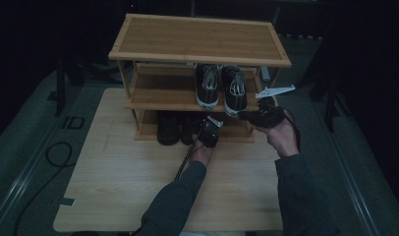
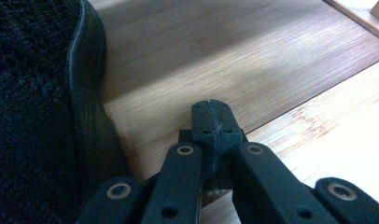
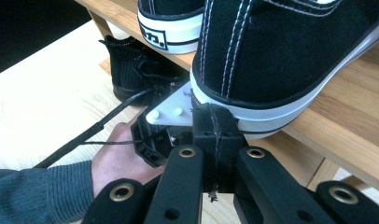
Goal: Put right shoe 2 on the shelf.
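Observation:
A pair of black sneakers with white soles (image 1: 207, 84) stands on the middle shelf of a bamboo shoe rack (image 1: 197, 39). My right gripper (image 1: 251, 117) is shut, with nothing between its jaws. Its tips (image 3: 214, 117) sit right at the white heel of the right sneaker (image 3: 271, 56); whether they touch it I cannot tell. A pair of dark knit shoes (image 1: 175, 129) sits on the bottom shelf. My left gripper (image 1: 206, 129) is shut and empty, low over the bottom shelf (image 2: 215, 51). Its tips (image 2: 211, 109) lie just right of a knit shoe (image 2: 33, 107).
The rack stands at the far side of a light wooden table (image 1: 138, 196). Its top shelf is bare. A black cable (image 1: 185, 160) trails from the left gripper toward the person. Dark floor and stand legs (image 1: 60, 83) surround the table.

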Demonstrator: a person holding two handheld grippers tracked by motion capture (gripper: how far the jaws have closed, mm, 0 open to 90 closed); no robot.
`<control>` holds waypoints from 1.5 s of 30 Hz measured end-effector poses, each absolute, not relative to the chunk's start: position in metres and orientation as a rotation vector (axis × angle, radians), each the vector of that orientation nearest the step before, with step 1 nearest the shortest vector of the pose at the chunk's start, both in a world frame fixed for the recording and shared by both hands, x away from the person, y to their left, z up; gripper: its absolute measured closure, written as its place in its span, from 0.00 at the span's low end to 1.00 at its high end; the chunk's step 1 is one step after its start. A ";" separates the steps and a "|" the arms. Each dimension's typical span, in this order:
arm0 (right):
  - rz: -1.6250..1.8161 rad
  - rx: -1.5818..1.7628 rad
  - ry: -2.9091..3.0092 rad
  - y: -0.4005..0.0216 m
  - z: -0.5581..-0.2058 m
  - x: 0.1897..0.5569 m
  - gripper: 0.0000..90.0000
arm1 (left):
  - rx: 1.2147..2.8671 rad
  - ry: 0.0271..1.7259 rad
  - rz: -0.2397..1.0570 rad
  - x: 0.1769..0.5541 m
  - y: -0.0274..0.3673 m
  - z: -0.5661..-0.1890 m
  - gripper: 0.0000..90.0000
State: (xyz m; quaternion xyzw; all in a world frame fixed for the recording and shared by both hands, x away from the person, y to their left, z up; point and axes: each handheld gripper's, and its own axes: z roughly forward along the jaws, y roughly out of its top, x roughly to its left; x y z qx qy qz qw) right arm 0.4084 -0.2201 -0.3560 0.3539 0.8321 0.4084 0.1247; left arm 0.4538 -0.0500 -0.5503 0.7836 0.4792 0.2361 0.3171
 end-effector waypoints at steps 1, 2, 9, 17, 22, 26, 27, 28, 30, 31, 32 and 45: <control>1.184 1.033 2.428 -0.219 -0.356 0.409 1.00 | 2.063 1.261 0.621 0.454 -0.050 -0.550 1.00; 1.186 1.030 2.427 -0.218 -0.356 0.410 1.00 | 2.063 1.261 0.621 0.454 -0.050 -0.550 1.00; 1.189 1.018 2.444 -0.213 -0.357 0.414 1.00 | 2.064 1.260 0.622 0.454 -0.050 -0.550 1.00; 1.179 0.992 2.456 -0.202 -0.354 0.419 1.00 | 2.067 1.256 0.610 0.454 -0.050 -0.550 1.00; 1.135 0.991 2.444 -0.196 -0.356 0.423 1.00 | 2.072 1.253 0.611 0.454 -0.049 -0.550 1.00; 1.160 1.019 2.436 -0.197 -0.357 0.428 1.00 | 2.071 1.252 0.617 0.454 -0.049 -0.550 1.00; 1.156 1.013 2.432 -0.196 -0.358 0.428 1.00 | 2.070 1.254 0.616 0.454 -0.049 -0.550 1.00; 1.156 1.006 2.431 -0.195 -0.358 0.428 1.00 | 2.071 1.252 0.619 0.454 -0.049 -0.550 1.00; 1.153 1.010 2.429 -0.193 -0.358 0.428 1.00 | 2.071 1.253 0.620 0.454 -0.049 -0.550 1.00; 1.150 1.007 2.428 -0.193 -0.358 0.428 1.00 | 2.070 1.253 0.622 0.454 -0.049 -0.550 1.00; 1.146 1.005 2.426 -0.193 -0.358 0.428 1.00 | 2.069 1.256 0.621 0.454 -0.049 -0.550 1.00; 1.159 1.020 2.401 -0.210 -0.358 0.415 1.00 | 2.065 1.258 0.626 0.453 -0.049 -0.551 1.00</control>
